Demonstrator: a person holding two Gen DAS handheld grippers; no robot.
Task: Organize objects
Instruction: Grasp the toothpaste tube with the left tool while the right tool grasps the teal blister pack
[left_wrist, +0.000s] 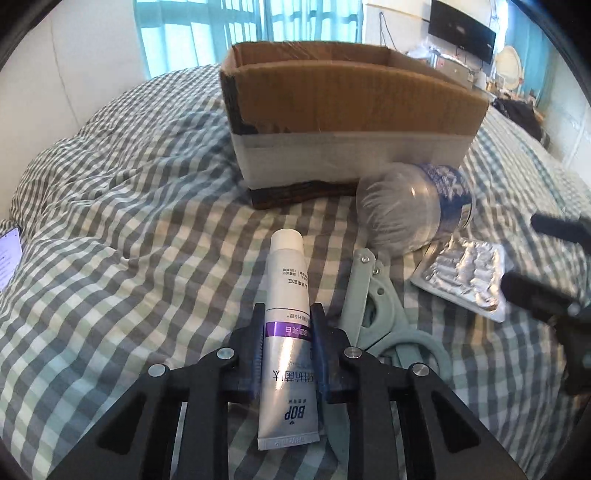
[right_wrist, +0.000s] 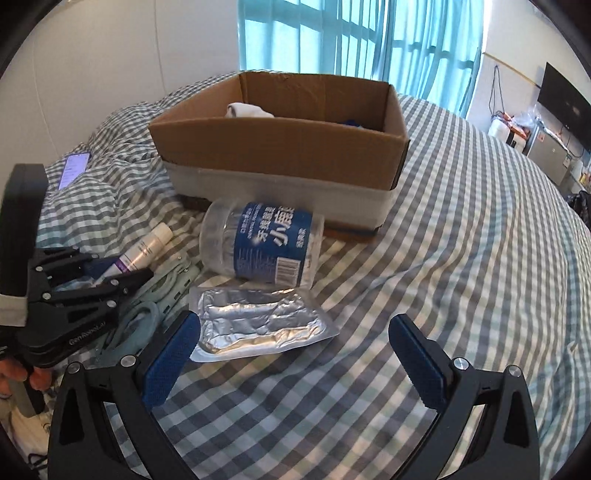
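My left gripper (left_wrist: 288, 314) is shut on a silver tube (left_wrist: 287, 295) with a white cap and purple band, just above the checked bedspread; the tube also shows in the right wrist view (right_wrist: 146, 251). Pale green scissors (left_wrist: 373, 295) lie right of it. A clear jar with a blue label (right_wrist: 266, 243) lies on its side before the cardboard box (right_wrist: 280, 147). A silver blister pack (right_wrist: 258, 321) lies in front of the jar. My right gripper (right_wrist: 295, 332) is open and empty, just short of the blister pack.
The box holds a white cloth (right_wrist: 247, 110) and something blue. A phone (right_wrist: 74, 168) lies on the bedspread at far left. A window with teal curtains is behind; a TV (right_wrist: 565, 107) and clutter stand at the right.
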